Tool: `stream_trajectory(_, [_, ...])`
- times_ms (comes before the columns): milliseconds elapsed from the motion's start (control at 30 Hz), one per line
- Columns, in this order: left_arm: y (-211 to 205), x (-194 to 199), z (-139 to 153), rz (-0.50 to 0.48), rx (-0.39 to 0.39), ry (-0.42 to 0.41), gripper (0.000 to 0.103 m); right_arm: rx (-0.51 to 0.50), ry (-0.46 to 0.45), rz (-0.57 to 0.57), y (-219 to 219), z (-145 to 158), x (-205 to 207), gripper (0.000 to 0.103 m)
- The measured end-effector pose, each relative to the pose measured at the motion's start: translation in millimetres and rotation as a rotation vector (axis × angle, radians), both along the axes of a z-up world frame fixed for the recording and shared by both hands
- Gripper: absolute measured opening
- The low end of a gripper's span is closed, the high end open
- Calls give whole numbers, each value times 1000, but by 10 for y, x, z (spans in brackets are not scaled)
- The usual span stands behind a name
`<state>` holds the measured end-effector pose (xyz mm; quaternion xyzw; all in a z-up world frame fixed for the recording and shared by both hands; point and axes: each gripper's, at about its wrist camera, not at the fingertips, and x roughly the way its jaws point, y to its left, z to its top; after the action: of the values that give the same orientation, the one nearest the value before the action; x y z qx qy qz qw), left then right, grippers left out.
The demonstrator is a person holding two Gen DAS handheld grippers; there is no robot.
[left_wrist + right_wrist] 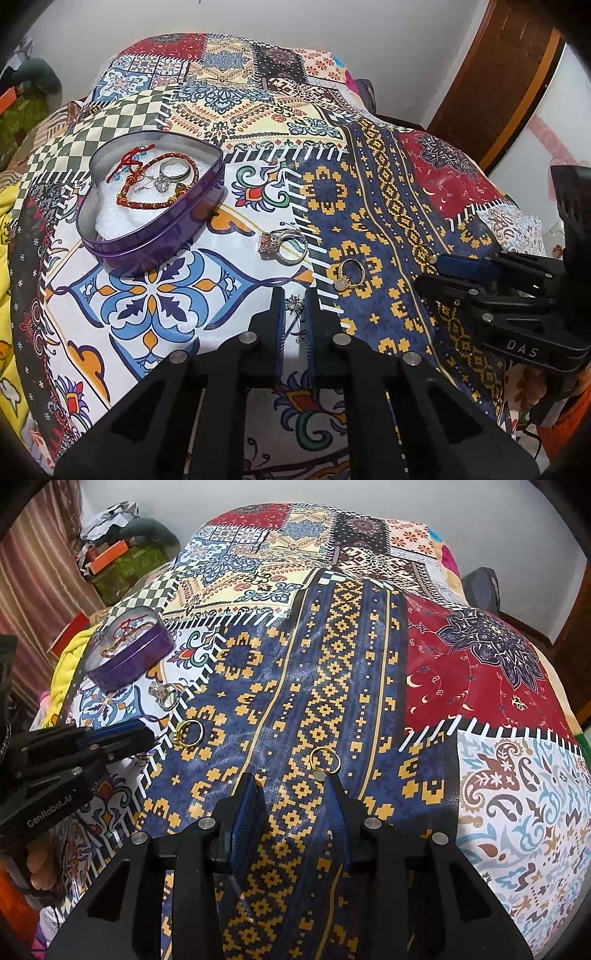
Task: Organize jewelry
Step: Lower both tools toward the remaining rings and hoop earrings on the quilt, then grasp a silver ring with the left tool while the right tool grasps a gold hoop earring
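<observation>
Left wrist: left gripper (pixel 294 308) closed on star pendant (pixel 294 303).

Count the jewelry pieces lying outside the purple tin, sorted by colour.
Gold rings: 2, one with a pale stone, one plain-looking
Silver ring: 1
Silver star piece, between the left gripper fingers: 1
Total: 4
</observation>
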<state>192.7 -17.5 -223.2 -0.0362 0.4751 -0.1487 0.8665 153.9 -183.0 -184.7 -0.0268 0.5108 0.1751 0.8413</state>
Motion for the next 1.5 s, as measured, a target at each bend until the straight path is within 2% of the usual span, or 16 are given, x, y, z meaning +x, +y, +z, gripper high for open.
stream_trajectory(100, [-5, -28, 11, 2, -4, -1, 8, 0, -5, 11, 26, 16, 11, 29])
stream_trajectory(233, [12, -57, 32, 2, -2, -3, 8, 12, 5, 47, 131, 25, 47, 16])
stream_trajectory(500, [97, -124, 82, 13, 14, -15, 8, -23, -65, 18, 71, 178, 10, 16])
stream_trajectory(700, [119, -111, 94, 23, 3, -18, 8, -73, -17, 15, 35, 25, 217, 16])
stream_trajectory(933, [129, -98, 103, 27, 1, -18, 8, -38, -6, 29, 58, -19, 210, 16])
stream_trajectory(1000, [135, -107, 123, 29, 2, -22, 8, -35, -14, 29, 63, -24, 193, 9])
stream_trajectory(1167, [174, -163, 244, 35, 3, -49, 8, -10, -16, 29, 69, -7, 157, 6])
stream_trajectory(1500, [322, -344, 606, 71, 6, -134, 8, 26, -94, 48, 141, 303, 58, 6])
